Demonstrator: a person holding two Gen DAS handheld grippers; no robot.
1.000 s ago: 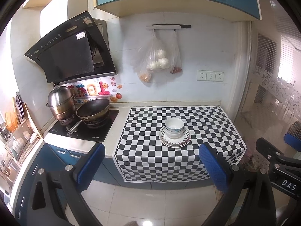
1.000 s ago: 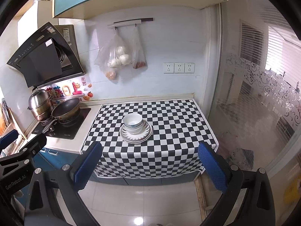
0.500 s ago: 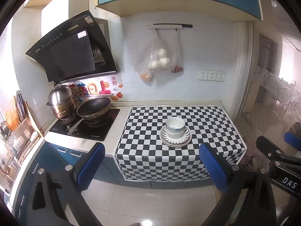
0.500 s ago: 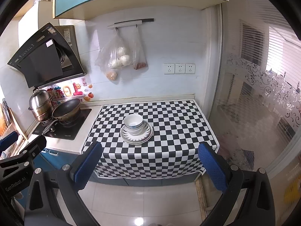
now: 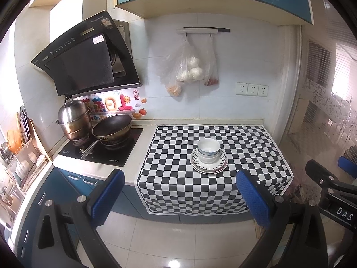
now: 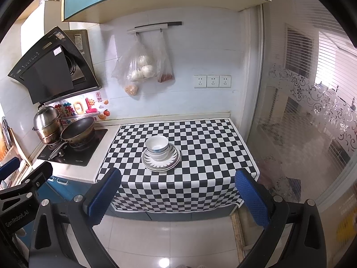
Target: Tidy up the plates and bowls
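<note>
White bowls with blue trim (image 5: 208,150) (image 6: 157,146) sit nested on a stack of patterned plates (image 5: 221,163) (image 6: 173,159), in the middle of a black-and-white checkered cloth (image 5: 245,143) (image 6: 207,143) on the counter. My left gripper (image 5: 178,192) hangs open over the floor, well short of the counter's front edge, with nothing between its blue pads. My right gripper (image 6: 178,191) is likewise open and empty, at a similar distance. Each gripper shows at the edge of the other's view.
Left of the cloth a cooktop (image 5: 101,149) carries a frying pan (image 5: 111,129) and a steel steamer pot (image 5: 73,119) under a black range hood (image 5: 89,60). Plastic bags (image 5: 189,69) hang on the wall. A dish rack (image 5: 20,156) stands far left. A glass partition (image 6: 312,122) bounds the right.
Both views have shifted only slightly; the counter sits a touch lower and nearer. The bowls and plates have not moved, and both grippers stay open.
</note>
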